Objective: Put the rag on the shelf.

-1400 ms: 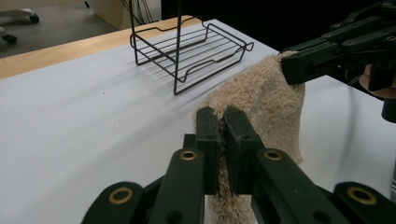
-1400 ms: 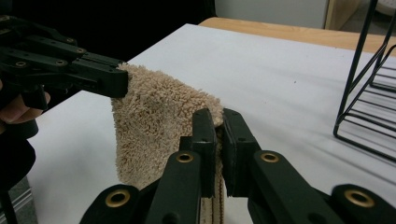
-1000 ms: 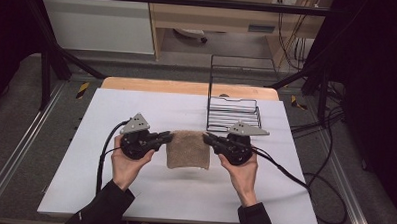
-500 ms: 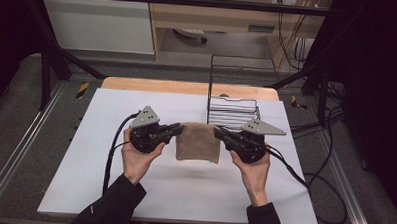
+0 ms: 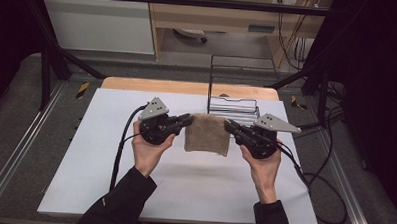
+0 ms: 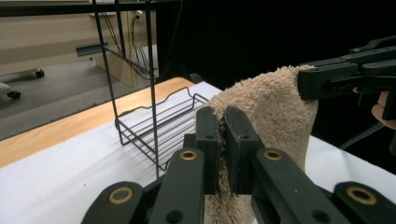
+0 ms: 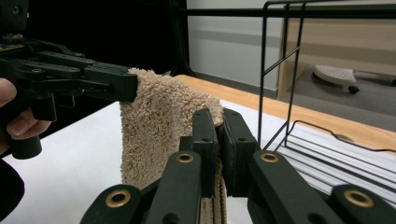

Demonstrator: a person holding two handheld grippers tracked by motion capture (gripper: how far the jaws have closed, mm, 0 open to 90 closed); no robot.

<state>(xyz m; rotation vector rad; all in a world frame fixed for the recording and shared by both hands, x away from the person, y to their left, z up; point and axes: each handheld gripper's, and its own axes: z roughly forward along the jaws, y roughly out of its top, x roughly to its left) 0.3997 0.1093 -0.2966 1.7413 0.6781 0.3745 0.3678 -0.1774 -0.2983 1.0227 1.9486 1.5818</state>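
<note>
A person at a white table [image 5: 85, 153] holds a folded tan terry towel [image 5: 207, 134] in the air between two hand-held grippers. The pick-up looks done: the towel hangs clear of the table, casting a shadow below it. What is left, judging by its position, is probably to carry it to the black wire rack [image 5: 233, 104] standing just behind it and set it down there.

From left to right: the left gripper [image 5: 186, 120], gripped from below by the left hand [image 5: 147, 151], points right and level, its jaws clamped on the towel's upper left corner. The towel hangs between. The right gripper [image 5: 229, 126], held in the right hand [image 5: 262, 169], points left, jaws pinched on the upper right corner. Both forearms reach in from the near edge.
</note>
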